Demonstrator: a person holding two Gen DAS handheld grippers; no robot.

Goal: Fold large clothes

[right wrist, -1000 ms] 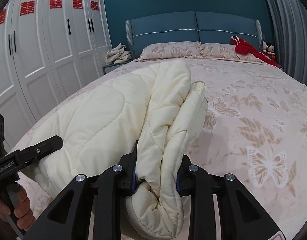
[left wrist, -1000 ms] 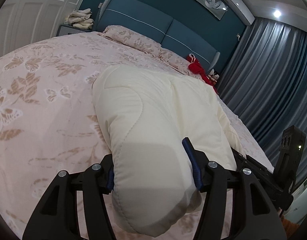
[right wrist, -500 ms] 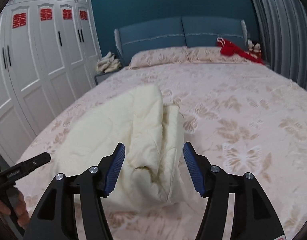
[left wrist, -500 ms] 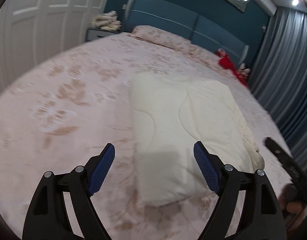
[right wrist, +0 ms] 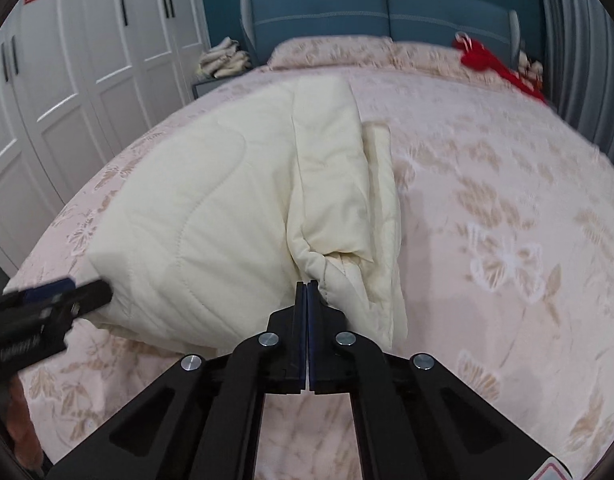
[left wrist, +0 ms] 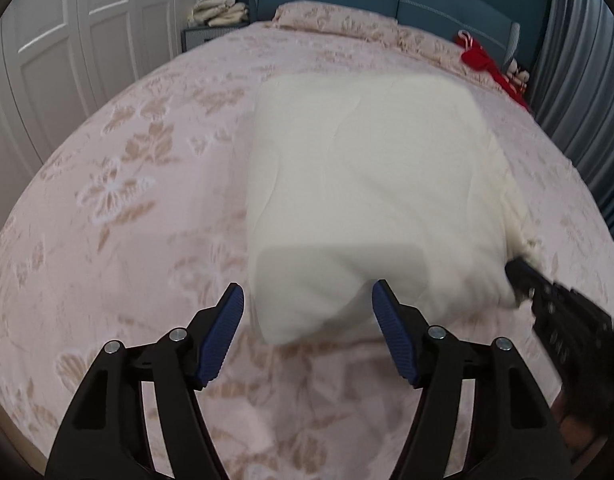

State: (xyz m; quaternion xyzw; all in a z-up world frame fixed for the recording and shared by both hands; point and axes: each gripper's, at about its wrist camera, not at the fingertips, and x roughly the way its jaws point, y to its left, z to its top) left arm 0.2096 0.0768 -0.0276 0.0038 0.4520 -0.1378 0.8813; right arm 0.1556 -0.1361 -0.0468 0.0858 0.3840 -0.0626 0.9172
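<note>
A cream quilted garment [left wrist: 367, 200] lies folded into a thick block on the bed; it also shows in the right wrist view [right wrist: 235, 216]. My left gripper [left wrist: 307, 304] is open, its blue pads either side of the block's near left corner, holding nothing. My right gripper [right wrist: 307, 285] is shut with its pads together, their tips touching the bunched near right edge of the garment; I cannot tell whether cloth is caught between them. The right gripper shows in the left wrist view [left wrist: 547, 292], and the left one in the right wrist view [right wrist: 47, 296].
The bed [left wrist: 107, 220] has a pink floral cover. Pillows [right wrist: 331, 50] and a blue headboard [right wrist: 387, 8] are at the far end, with a red item [right wrist: 491, 60] at the right. White wardrobes [right wrist: 87, 60] stand left, with a nightstand holding folded cloth [right wrist: 223, 60]. Grey curtains [left wrist: 579, 60] hang right.
Both grippers let go of the garment, which dropped flat onto the bed. The left gripper stays open and has come back to the near corner. The right gripper has since shut at the near edge.
</note>
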